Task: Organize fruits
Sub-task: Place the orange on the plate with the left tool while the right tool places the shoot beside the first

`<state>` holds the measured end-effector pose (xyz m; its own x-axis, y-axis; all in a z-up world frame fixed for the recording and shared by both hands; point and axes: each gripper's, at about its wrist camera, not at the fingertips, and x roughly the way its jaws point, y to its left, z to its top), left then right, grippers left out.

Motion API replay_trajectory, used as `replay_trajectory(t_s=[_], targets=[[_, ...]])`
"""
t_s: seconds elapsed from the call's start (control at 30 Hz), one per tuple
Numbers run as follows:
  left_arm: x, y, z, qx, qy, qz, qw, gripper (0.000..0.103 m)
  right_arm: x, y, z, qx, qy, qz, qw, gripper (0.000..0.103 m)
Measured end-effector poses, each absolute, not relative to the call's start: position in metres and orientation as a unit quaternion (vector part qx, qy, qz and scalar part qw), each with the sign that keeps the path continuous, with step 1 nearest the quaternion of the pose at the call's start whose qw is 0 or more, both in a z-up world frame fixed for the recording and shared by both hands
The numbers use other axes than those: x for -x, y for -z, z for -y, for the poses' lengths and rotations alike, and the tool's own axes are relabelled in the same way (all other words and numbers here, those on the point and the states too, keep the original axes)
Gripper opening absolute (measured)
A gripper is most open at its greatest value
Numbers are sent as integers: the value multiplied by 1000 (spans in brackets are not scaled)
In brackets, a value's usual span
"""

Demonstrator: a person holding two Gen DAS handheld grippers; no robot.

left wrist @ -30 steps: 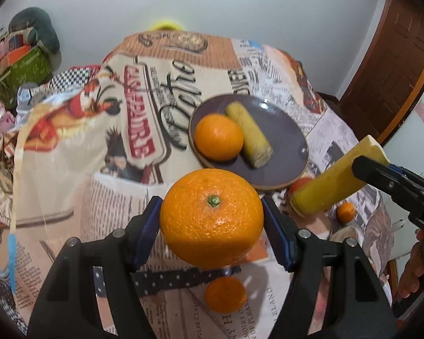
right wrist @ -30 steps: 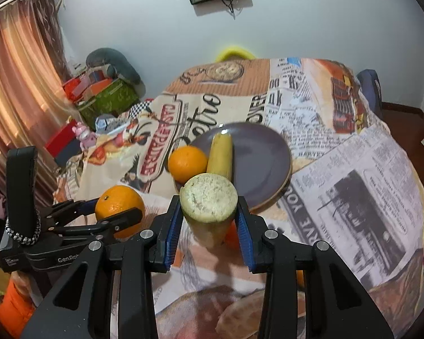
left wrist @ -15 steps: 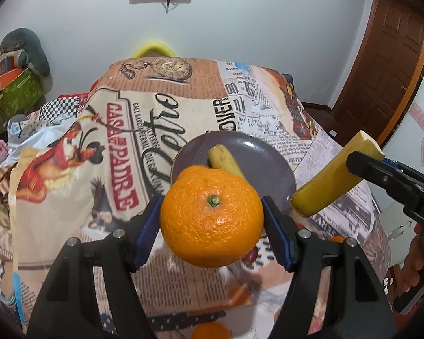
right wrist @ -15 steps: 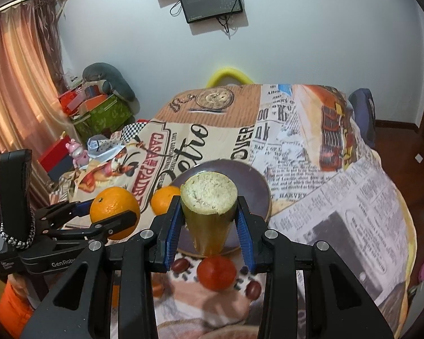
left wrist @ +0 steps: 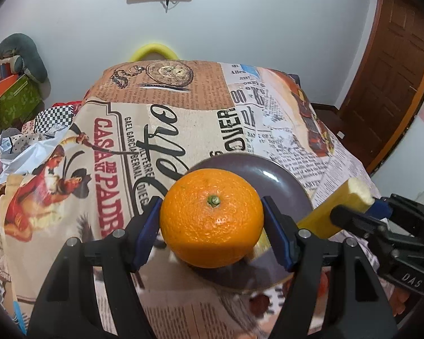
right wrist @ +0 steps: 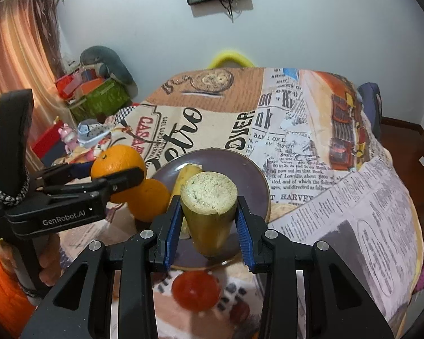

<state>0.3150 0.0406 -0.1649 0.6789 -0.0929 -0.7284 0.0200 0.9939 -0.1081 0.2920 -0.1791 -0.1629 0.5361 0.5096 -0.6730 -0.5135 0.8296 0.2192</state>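
My left claw [left wrist: 212,220] grips an orange [left wrist: 211,217], now over the plate [left wrist: 279,178]. My right claw [right wrist: 209,220] grips the banana piece [right wrist: 209,214], closer too. Both are ready to set down.

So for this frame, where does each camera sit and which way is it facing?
Left wrist: on the left gripper, angled down over the plate; its jaws hold an orange.
Right wrist: on the right gripper, angled down at the same plate; its jaws hold a yellow cut piece; a hand shows at left.
Shared: plate, printed tablecloth, wall screen, each other's gripper.
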Motion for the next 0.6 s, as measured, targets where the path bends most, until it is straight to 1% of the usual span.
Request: replay_trajectory(t_s=[0.1, 0.4, 0.6], targets=[[-327, 168, -42, 41, 25, -395, 918, 69, -308, 170, 174, -10, -304, -399, 865, 34], [-361, 183, -52, 29, 4, -404, 914, 69, -336, 172, 154, 3, -313, -392, 865, 34], [-380, 201, -51, 17, 5, -431, 902, 69, -352, 179, 147, -4, -310, -401, 862, 34]])
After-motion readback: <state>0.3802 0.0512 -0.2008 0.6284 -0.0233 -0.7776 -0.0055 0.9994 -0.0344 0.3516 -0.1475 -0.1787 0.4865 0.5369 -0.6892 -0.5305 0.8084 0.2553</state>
